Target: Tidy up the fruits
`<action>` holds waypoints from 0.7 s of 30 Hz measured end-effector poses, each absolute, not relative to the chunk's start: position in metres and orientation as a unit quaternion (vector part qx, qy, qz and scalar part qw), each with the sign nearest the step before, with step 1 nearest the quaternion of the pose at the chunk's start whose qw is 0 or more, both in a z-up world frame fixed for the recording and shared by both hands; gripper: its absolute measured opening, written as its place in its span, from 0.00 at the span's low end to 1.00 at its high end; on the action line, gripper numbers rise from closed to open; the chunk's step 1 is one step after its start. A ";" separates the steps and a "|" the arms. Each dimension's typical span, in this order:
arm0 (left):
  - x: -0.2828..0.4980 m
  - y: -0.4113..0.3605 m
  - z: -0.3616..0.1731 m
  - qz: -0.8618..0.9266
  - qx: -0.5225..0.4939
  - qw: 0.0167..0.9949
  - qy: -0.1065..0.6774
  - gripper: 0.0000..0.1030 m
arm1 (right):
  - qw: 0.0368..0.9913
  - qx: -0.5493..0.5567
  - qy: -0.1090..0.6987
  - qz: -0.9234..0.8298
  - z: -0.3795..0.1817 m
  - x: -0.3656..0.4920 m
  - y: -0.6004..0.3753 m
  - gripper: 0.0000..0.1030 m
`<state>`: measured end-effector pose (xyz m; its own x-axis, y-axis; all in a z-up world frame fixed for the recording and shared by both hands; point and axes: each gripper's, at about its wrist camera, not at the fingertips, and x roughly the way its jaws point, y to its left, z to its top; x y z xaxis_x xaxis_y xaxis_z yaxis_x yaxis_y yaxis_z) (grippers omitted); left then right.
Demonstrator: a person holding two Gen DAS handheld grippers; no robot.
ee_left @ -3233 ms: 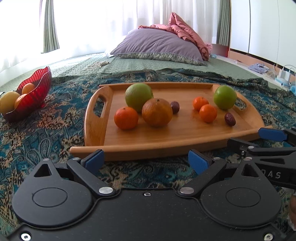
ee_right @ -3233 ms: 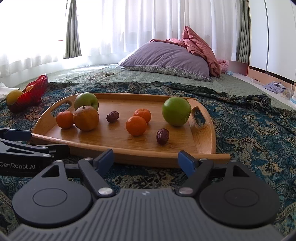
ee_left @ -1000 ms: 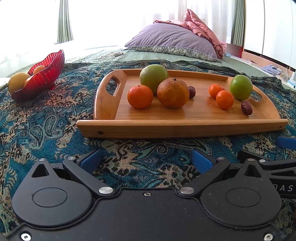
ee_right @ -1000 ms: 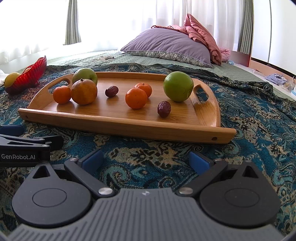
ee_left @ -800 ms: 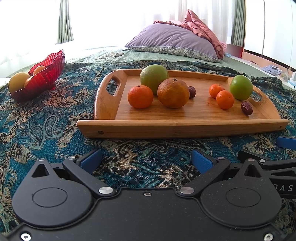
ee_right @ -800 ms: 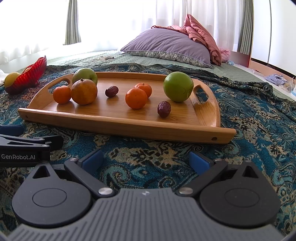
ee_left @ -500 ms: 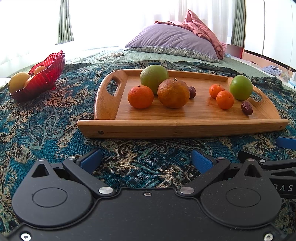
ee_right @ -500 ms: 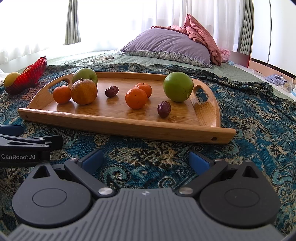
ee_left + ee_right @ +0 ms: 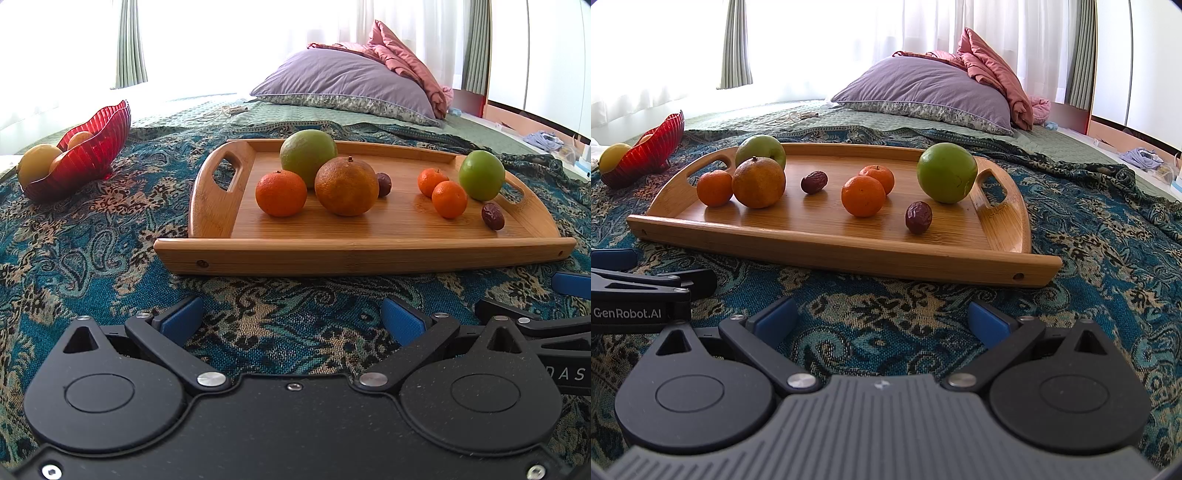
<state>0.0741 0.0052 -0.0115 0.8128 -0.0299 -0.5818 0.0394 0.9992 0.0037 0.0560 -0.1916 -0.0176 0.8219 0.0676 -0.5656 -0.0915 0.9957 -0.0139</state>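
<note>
A wooden tray lies on a patterned blue cloth on the bed. On it sit two green apples, a large orange, three small tangerines and two dark dates. A red glass bowl with yellow and orange fruit stands to the left. My left gripper and right gripper are both open and empty, low over the cloth, short of the tray's near edge.
A purple pillow and pink bedding lie at the far end of the bed. The right gripper's finger shows at the right edge of the left wrist view. The left gripper's side shows at the left of the right wrist view.
Over the last second nothing has visibly changed. Since 3.2 s ago both grippers have drawn back and lower from the tray.
</note>
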 end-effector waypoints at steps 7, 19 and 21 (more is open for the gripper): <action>0.074 0.005 -0.011 -0.016 0.008 0.952 0.304 1.00 | 0.954 -0.021 0.295 0.042 -0.018 0.056 -0.191 1.00; 0.074 0.005 -0.011 -0.016 0.008 0.953 0.304 1.00 | 0.954 -0.021 0.295 0.042 -0.018 0.056 -0.191 1.00; 0.074 0.005 -0.012 -0.016 0.008 0.953 0.303 1.00 | 0.954 -0.021 0.295 0.042 -0.018 0.056 -0.191 1.00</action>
<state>0.0736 0.0051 -0.0115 0.8157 -0.0263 -0.5779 0.0362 0.9993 0.0057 0.0559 -0.1915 -0.0176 0.8222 0.0671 -0.5653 -0.0916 0.9957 -0.0150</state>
